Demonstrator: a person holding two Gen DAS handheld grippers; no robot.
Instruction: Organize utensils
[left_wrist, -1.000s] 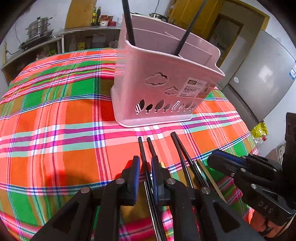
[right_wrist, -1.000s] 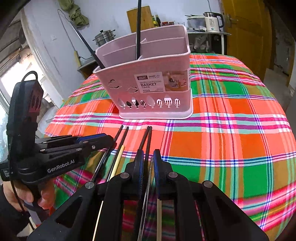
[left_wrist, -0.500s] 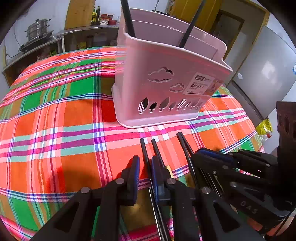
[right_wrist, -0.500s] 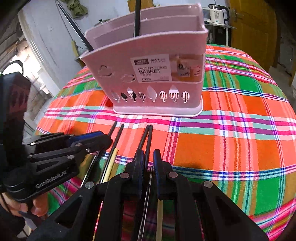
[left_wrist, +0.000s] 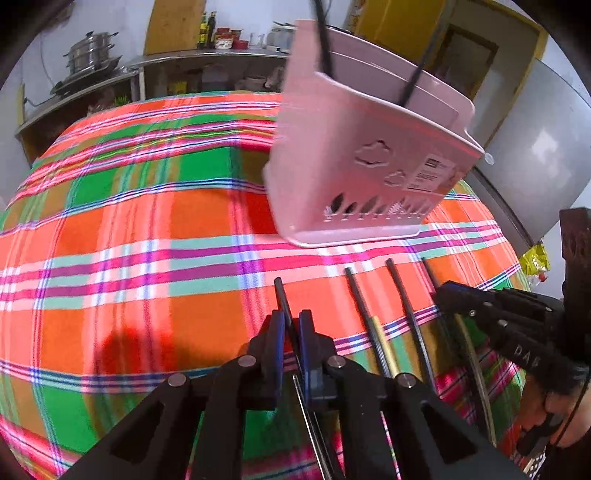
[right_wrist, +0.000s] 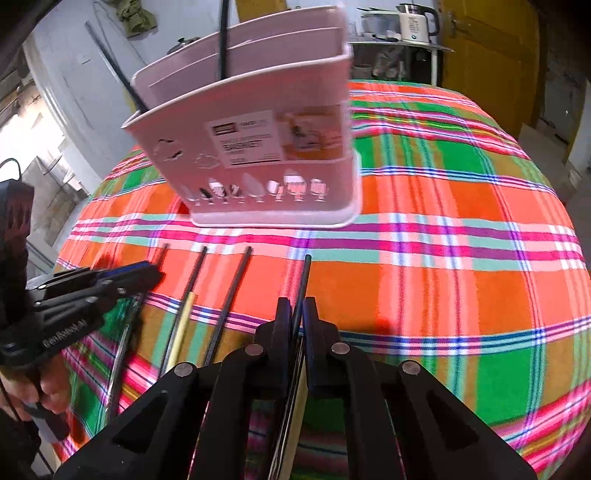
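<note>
Left wrist view: the left gripper (left_wrist: 291, 325), black arms with blue pads, has just been closing and now pinches one thin black chopstick (left_wrist: 282, 295) that runs forward between its pads, tip free above the cloth. To its right three more dark chopsticks (left_wrist: 402, 291) lie side by side on the cloth, tips towards the basket; one of them has a yellowish length further back. At the right edge the right gripper (left_wrist: 448, 291) reaches in, held by a hand (left_wrist: 561, 424), with a fourth stick tip showing just beyond its fingers.

From the right wrist, the right gripper (right_wrist: 297, 314) has likewise just been closing and is clamped on its own black chopstick (right_wrist: 304, 277), which sticks out straight ahead. Left of it three loose chopsticks (right_wrist: 236, 280) lie fanned on the cloth, one of them with a pale yellow section. The left gripper (right_wrist: 147, 273) enters from the left, its hand (right_wrist: 40, 391) low at the edge.

Beyond the sticks stands the pink plastic basket (right_wrist: 258, 147), smooth-walled and flaring to its rim, with cloud and tree cut-outs, a paper label on the front, and inner dividers. Two black chopsticks (right_wrist: 222, 40) stand in it, one upright and one leaning left. It rests on the bright plaid tablecloth (right_wrist: 461, 288), woven in orange, green and pink squares over a rounded table.
</note>
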